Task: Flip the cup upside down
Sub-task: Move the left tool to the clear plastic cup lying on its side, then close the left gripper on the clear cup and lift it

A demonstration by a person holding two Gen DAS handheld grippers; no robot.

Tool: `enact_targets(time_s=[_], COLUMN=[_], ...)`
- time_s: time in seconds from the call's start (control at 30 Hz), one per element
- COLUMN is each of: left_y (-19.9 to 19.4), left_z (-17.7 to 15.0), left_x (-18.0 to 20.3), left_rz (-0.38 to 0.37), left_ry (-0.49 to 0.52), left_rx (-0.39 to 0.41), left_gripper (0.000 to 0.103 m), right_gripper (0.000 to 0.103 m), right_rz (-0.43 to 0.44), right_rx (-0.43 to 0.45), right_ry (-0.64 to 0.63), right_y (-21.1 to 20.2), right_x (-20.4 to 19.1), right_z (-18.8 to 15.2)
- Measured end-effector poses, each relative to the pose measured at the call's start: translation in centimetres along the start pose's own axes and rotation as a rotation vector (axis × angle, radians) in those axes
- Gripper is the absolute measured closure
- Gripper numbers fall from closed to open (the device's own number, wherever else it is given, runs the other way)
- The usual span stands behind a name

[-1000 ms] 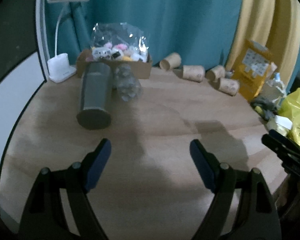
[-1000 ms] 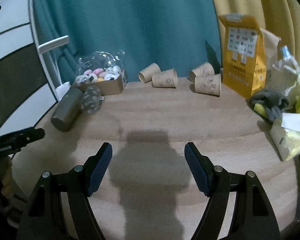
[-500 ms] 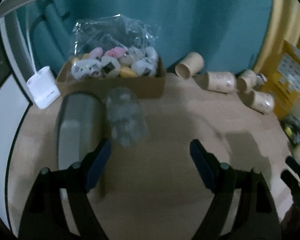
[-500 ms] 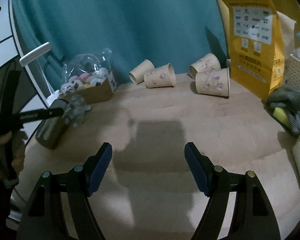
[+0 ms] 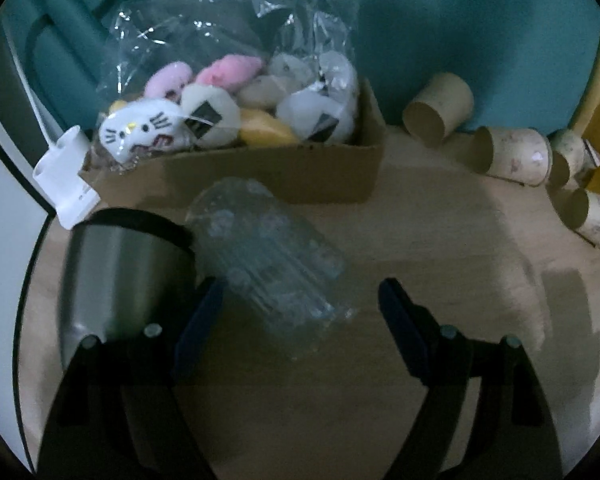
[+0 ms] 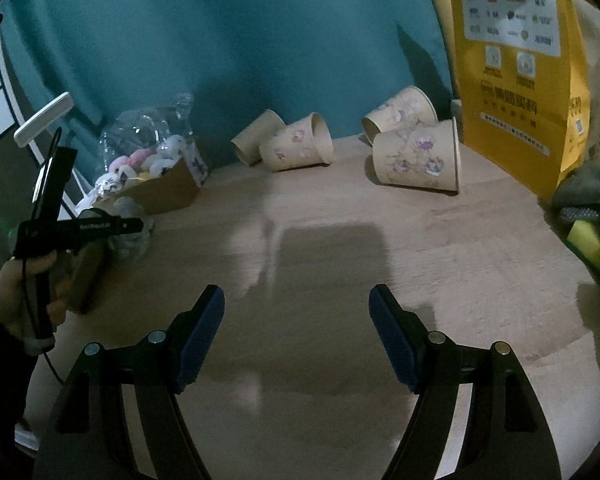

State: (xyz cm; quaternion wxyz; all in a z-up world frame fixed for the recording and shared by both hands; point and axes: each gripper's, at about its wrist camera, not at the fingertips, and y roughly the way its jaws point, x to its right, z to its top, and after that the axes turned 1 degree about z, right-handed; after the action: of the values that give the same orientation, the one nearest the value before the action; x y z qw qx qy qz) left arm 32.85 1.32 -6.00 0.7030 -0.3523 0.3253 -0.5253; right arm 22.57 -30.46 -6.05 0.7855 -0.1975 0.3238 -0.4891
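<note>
Ribbed clear plastic cup (image 5: 268,264) lies sideways between the wide-open, empty left claw (image 5: 300,304); right claw (image 6: 296,312) likewise.

The steel tumbler's (image 5: 120,272) lower end is hidden behind the left tongs (image 5: 300,320); beside it, the clear cup (image 5: 268,264) is blurred, its rim indistinct.

On the wooden surface (image 5: 440,240), a clear ribbed plastic cup (image 5: 268,264) lies on its side, touching the steel tumbler (image 5: 120,272) at its 9 o'clock. The cardboard box (image 5: 260,176) of plush toys (image 5: 204,116) sits at 12 o'clock behind both. 4 tipped paper cups (image 6: 416,160) lie toward 2 o'clock.
</note>
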Motion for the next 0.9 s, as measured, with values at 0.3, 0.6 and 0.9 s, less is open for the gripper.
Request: enact_targets(time_s=[0.3,0.6,0.9], left_y=[0.2,-0.4,-1.8], left_z=[1.1,0.6,-1.2], left_x=[0.8,0.6,0.9], left_rz=[0.016,-0.017,-0.073], left_ry=[0.01,0.012,0.027], left_rx=[0.011,0.002,0.034], left_gripper=[0.027,0.048,0.073], right_gripper=[0.025,0.025,0.025], right_rz=[-0.001,-0.01,-0.014], right_rx=[0.007,0.023,0.028], right_ry=[0.016,0.014,0.008], right_y=[0.2,-0.4,-1.1], right_x=[1.0,0.8,0.3], right_z=[0.5,0.4,0.4])
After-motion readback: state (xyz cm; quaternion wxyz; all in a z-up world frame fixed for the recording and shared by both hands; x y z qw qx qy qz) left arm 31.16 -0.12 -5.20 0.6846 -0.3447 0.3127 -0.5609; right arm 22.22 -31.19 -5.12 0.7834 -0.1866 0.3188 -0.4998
